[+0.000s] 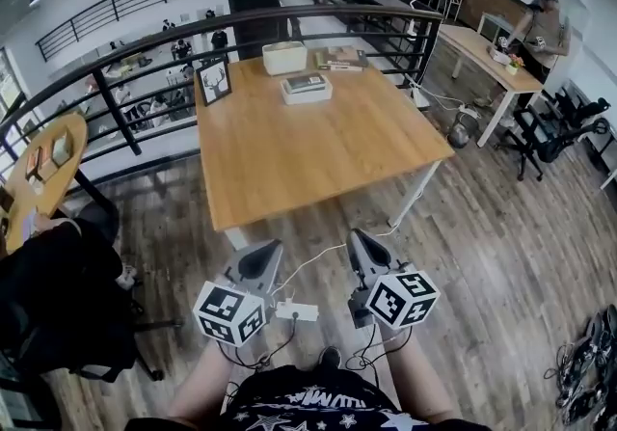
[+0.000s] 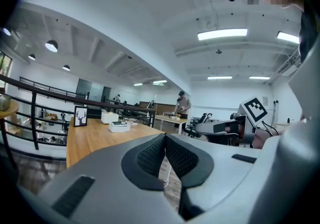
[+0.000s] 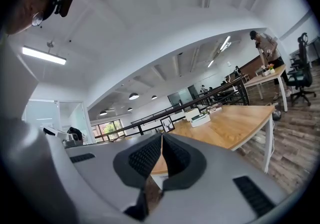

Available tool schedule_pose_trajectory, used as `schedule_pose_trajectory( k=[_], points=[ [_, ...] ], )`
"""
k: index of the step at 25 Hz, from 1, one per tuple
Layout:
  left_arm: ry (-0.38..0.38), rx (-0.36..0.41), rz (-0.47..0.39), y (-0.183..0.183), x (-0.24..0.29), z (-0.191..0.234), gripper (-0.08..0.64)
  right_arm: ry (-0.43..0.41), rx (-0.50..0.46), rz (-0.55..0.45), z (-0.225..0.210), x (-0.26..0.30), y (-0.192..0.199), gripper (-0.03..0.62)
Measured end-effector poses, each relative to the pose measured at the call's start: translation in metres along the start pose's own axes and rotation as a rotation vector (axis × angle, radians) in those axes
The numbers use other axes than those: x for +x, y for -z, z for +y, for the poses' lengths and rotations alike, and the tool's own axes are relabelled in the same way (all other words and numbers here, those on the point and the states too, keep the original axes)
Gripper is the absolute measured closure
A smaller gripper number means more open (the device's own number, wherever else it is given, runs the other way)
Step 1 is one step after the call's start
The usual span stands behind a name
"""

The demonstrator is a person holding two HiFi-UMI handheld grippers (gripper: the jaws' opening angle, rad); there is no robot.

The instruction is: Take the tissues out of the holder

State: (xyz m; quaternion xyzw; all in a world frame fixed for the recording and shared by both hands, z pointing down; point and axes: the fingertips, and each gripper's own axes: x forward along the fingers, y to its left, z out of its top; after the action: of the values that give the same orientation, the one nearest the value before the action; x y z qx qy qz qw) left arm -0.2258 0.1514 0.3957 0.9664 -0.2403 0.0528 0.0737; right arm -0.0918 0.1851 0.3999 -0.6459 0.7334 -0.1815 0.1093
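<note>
- The left gripper (image 1: 264,254) and the right gripper (image 1: 360,241) are held side by side in front of the person, above the wood floor. Both point toward the table (image 1: 289,169).
- In each gripper view the 2 black pads are pressed together with nothing between them, so both grippers are clenched and empty.
- A white power strip (image 1: 298,310) with its cable lies on the floor between the 2 grippers.
- A black chair (image 1: 58,309) stands at the left, near the left gripper.
- At the far end of the table, well apart from the grippers, sit a low white box (image 1: 307,88) with a dark top and a taller white box (image 1: 284,57) behind it. They are too small to tell which is the tissue holder.
- A picture frame (image 1: 214,82) stands left of the boxes, and books (image 1: 342,58) lie at the right.
- A black railing (image 1: 318,16) curves behind the table.
- Beyond it, a person (image 1: 543,24) stands at a second table (image 1: 496,58).
</note>
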Motion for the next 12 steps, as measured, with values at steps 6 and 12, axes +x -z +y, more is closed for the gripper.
schedule_pose_trajectory(
  k=[6, 12],
  points=[
    [-0.044, -0.003, -0.020, -0.008, 0.059, -0.027, 0.548, -0.054, -0.021, 0.022, -0.054, -0.010, -0.018, 0.574],
    [-0.048, -0.012, -0.015, -0.003, 0.100, -0.048, 0.548, -0.051, -0.022, 0.034, -0.099, -0.018, -0.025, 0.574]
  ],
)
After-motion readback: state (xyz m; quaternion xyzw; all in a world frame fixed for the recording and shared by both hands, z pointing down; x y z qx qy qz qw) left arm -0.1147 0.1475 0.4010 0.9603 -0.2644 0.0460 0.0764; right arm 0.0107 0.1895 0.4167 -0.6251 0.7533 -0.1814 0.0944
